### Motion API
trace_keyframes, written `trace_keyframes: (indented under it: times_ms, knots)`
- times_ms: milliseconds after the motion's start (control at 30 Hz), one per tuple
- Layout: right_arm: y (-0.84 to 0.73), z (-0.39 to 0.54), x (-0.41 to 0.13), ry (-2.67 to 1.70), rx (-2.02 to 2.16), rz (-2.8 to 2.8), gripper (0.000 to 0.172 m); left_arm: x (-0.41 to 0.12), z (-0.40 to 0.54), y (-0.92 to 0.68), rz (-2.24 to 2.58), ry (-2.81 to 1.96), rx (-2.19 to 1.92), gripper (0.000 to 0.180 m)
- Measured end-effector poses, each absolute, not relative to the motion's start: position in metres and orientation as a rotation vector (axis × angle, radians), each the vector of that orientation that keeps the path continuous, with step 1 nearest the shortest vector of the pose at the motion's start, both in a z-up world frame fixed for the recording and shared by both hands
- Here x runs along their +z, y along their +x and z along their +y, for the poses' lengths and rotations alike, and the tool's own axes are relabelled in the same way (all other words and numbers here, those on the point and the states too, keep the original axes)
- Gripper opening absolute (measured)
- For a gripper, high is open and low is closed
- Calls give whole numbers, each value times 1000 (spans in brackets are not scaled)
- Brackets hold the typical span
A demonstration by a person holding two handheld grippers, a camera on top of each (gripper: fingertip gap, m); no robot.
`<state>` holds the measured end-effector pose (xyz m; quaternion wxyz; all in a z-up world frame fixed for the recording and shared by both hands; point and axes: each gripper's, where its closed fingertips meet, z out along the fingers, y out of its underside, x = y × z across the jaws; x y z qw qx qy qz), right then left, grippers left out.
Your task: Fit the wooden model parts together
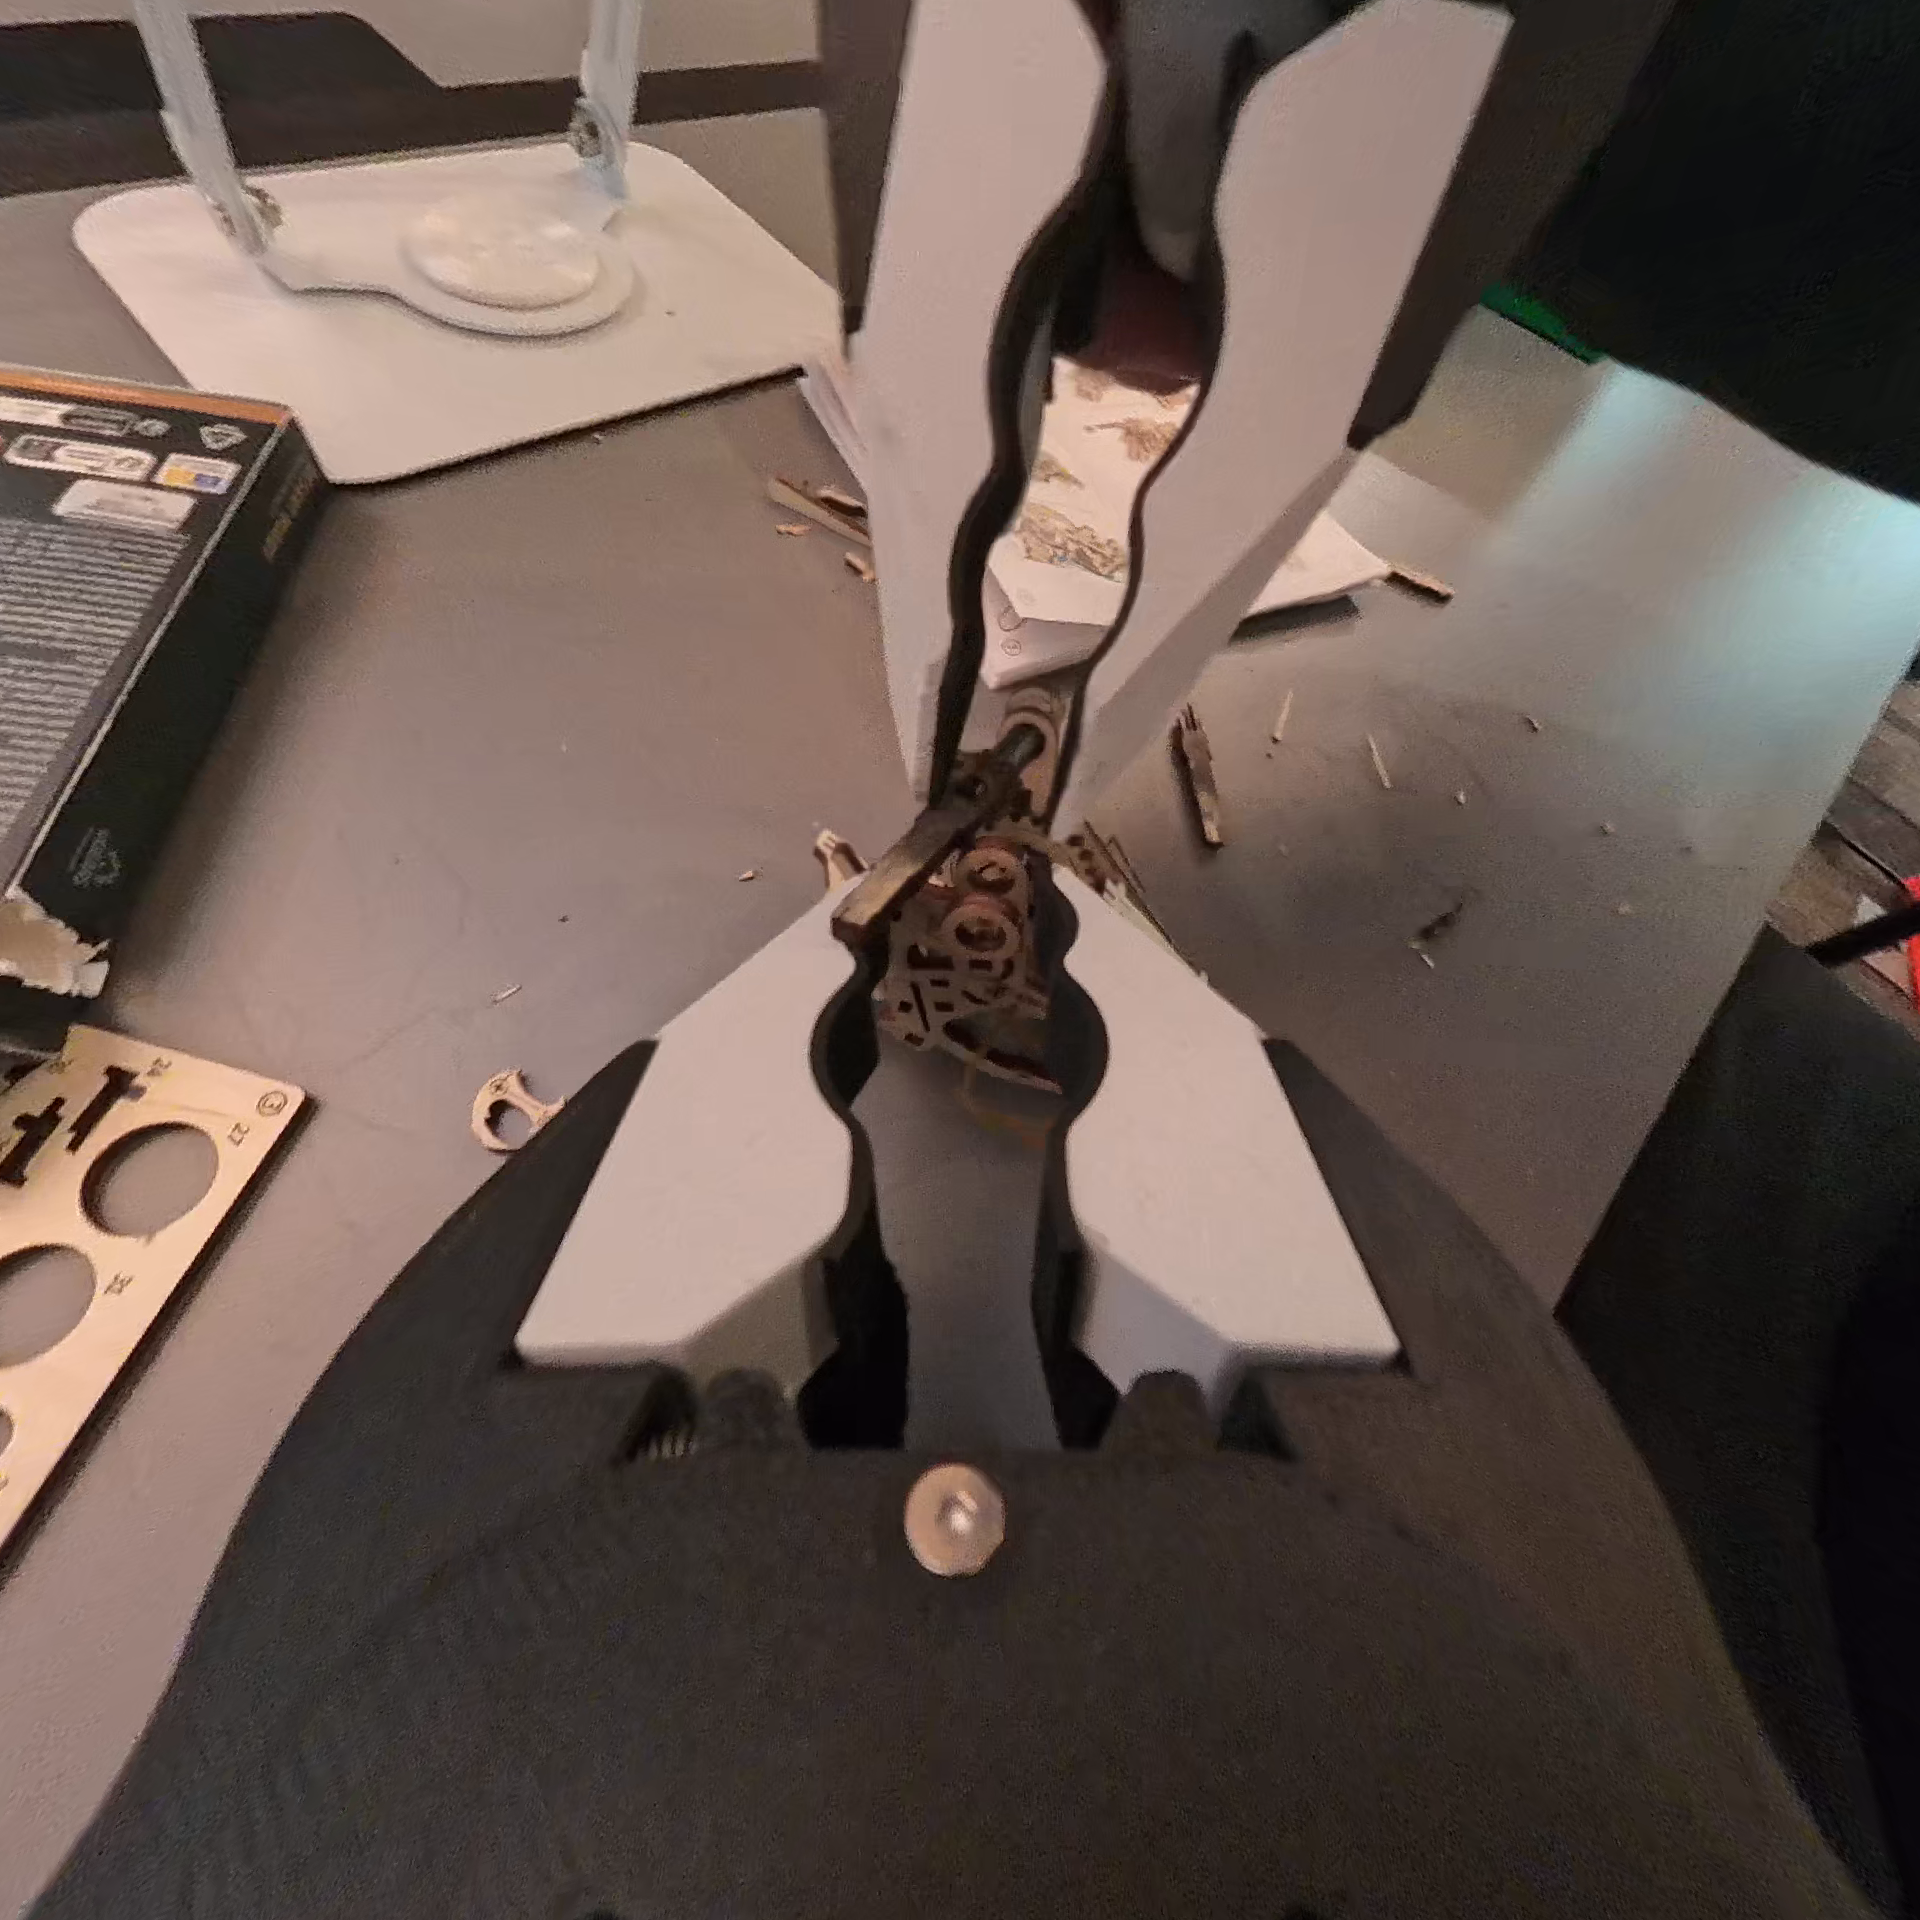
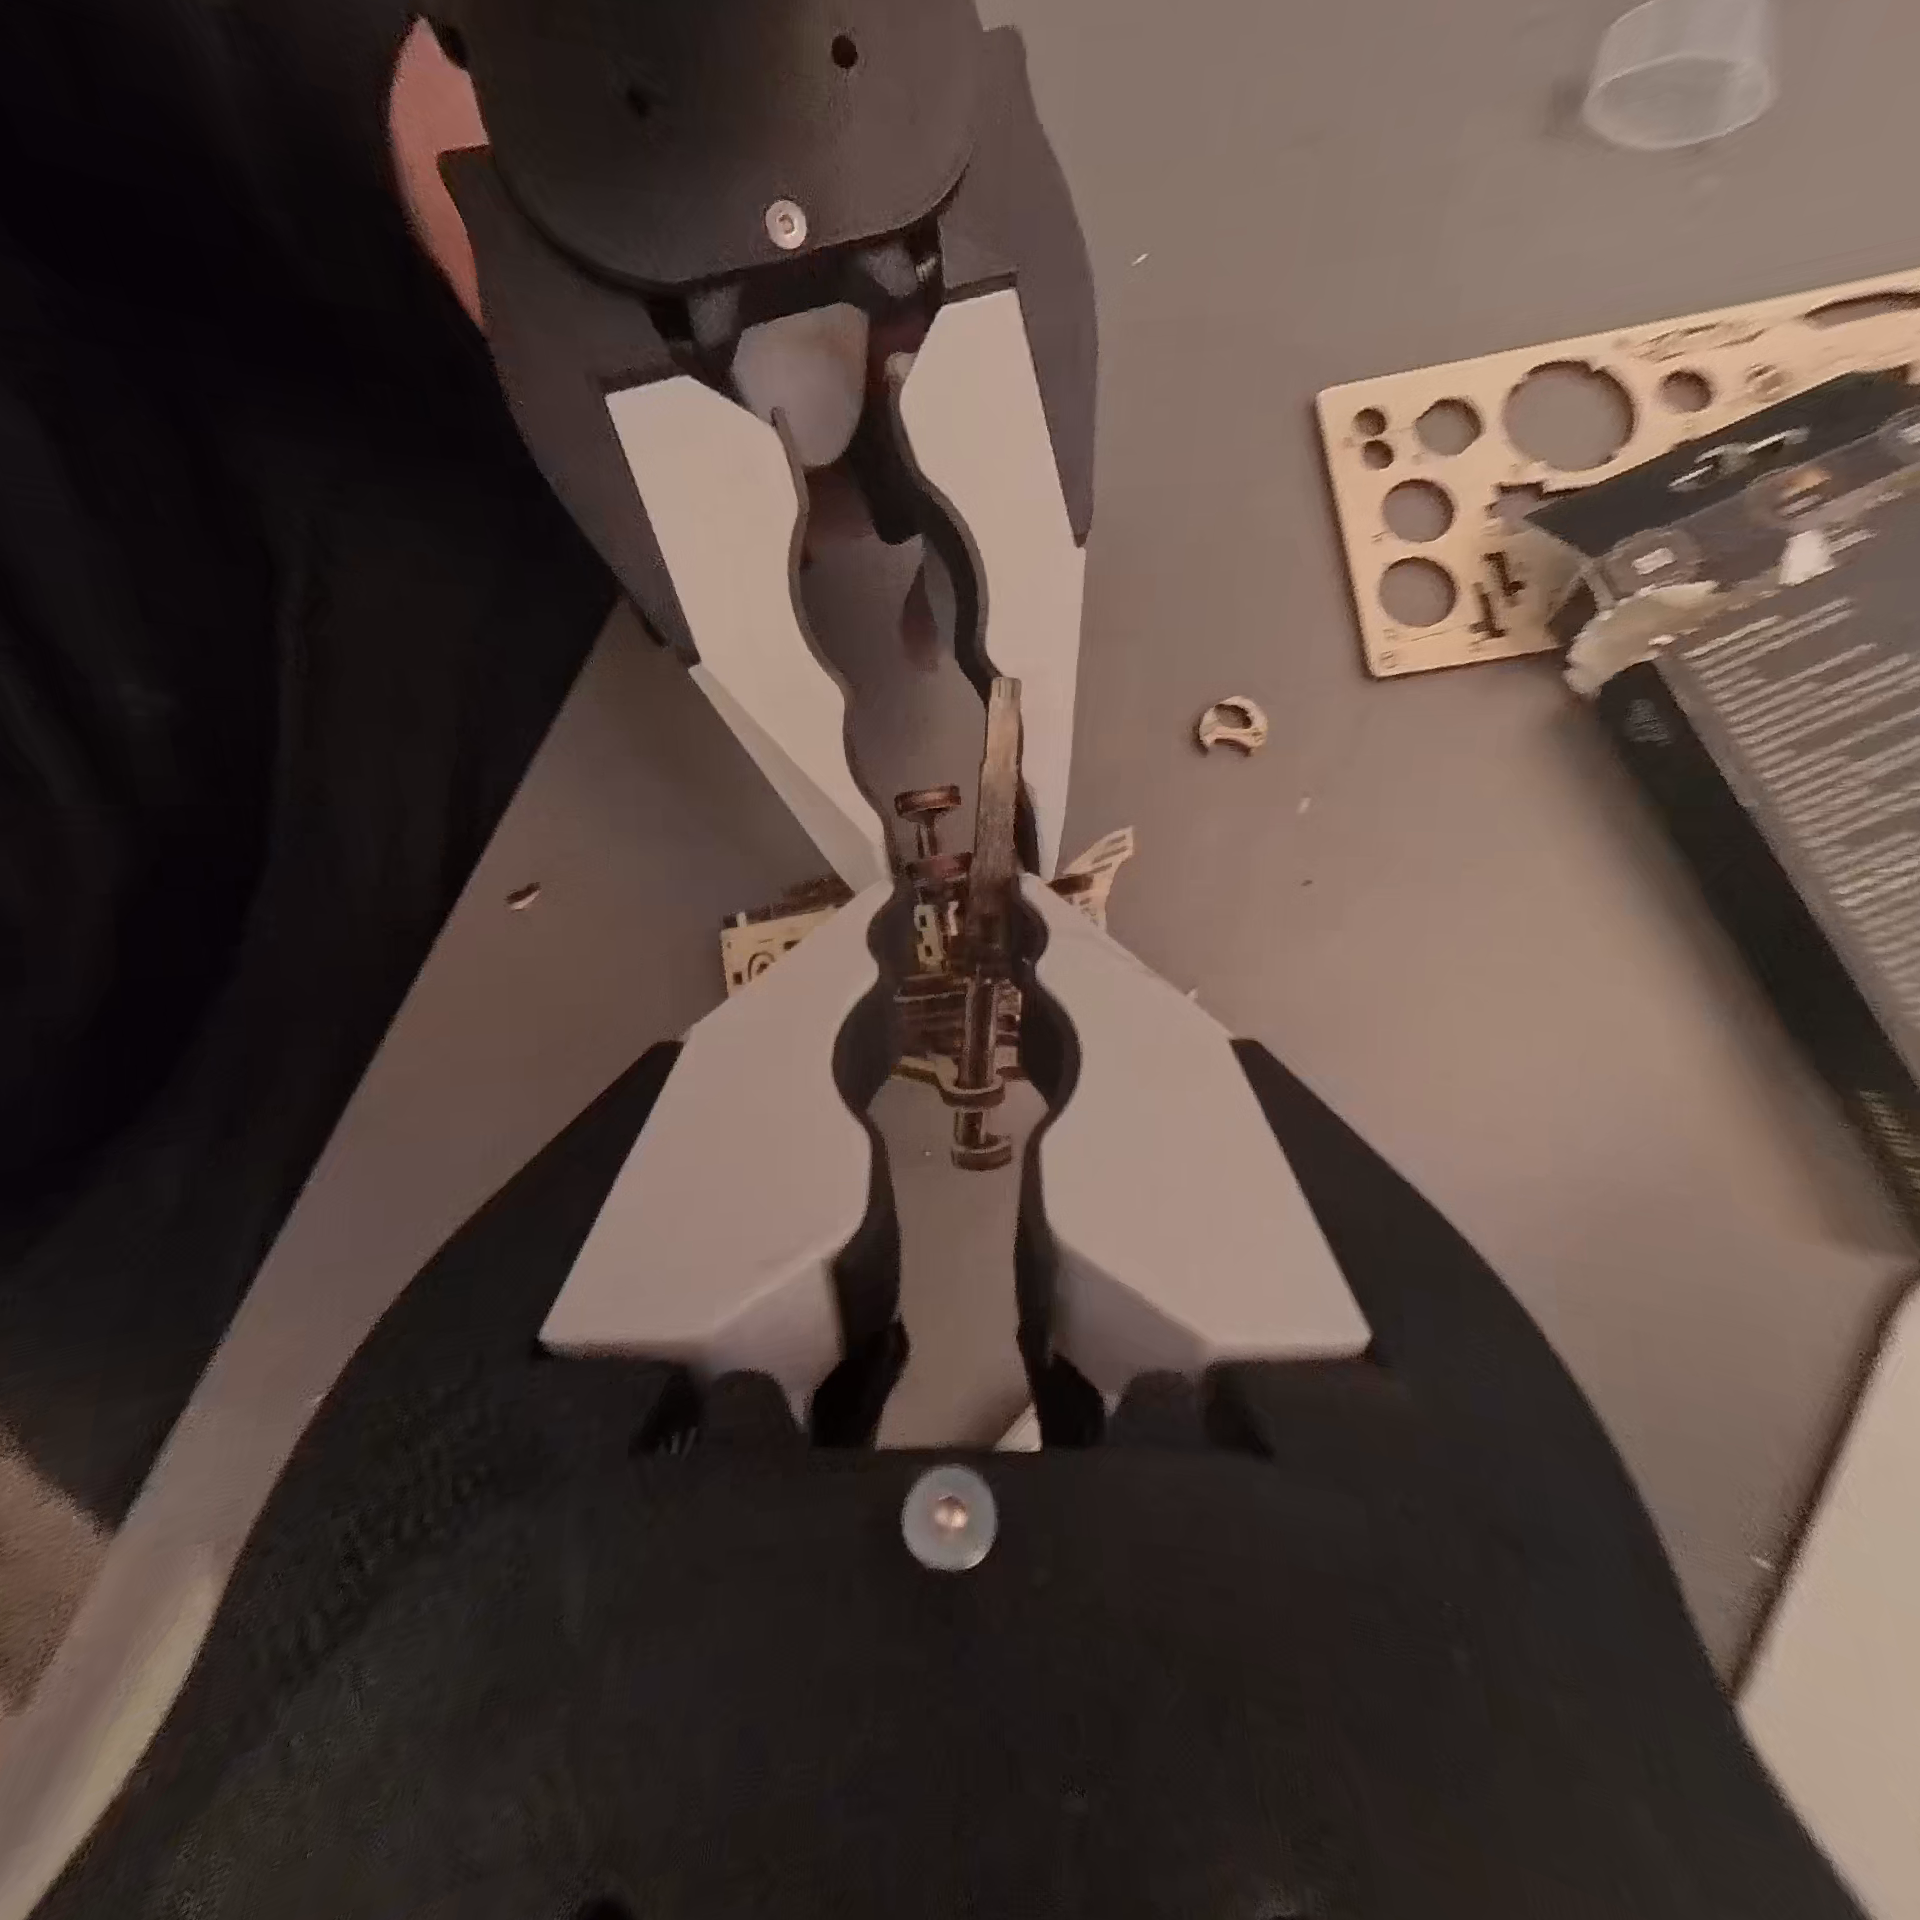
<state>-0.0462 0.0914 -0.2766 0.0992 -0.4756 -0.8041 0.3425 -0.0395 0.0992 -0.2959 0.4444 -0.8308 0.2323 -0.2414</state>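
Fingers of both grippers, left (image 1: 951,914) and right (image 2: 956,914), clamp 1 wooden model (image 1: 966,945) tip-to-tip above the table (image 1: 520,727); printed box (image 1: 114,623) lies nearby.

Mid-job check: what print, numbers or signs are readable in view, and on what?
Writing is not copied out here; these things bear it:
Black box: white print and small badges, mostly blurred.
Wooden cut-out sheet: small engraved numbers beside the holes.
Paper sheet: drawings and tiny marks, too small to read.

2 claws (image 1: 956,883) (image 2: 961,894), 1 wood assy (image 1: 966,945), 1 punched sheet (image 2: 1455,499), 1 blk box (image 1: 114,623), 1 white stand (image 1: 416,312)
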Motion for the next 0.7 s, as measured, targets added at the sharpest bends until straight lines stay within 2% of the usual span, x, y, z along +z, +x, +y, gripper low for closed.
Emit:
trace_keyframes:
  times_ms: [33, 233, 467, 633, 700]
  knots:
    - [-45, 91, -277, -1443, 1076, -2399, 15, -297, 99, -38, 592, -2070, -613, 25]
    - [-39, 91, -283, -1522, 1287, -2495, 1, -300, 96, -33, 682, -2101, -733, 24]
    - [-33, 89, -277, -1506, 1450, -2496, 0, -300, 97, -35, 741, -2102, -771, 24]
    - [-36, 90, -278, -1510, 1423, -2460, 0, -301, 99, -37, 756, -2108, -811, 24]
    - [-35, 89, -279, -1497, 1394, -2479, 17, -301, 99, -38, 757, -2110, -829, 24]
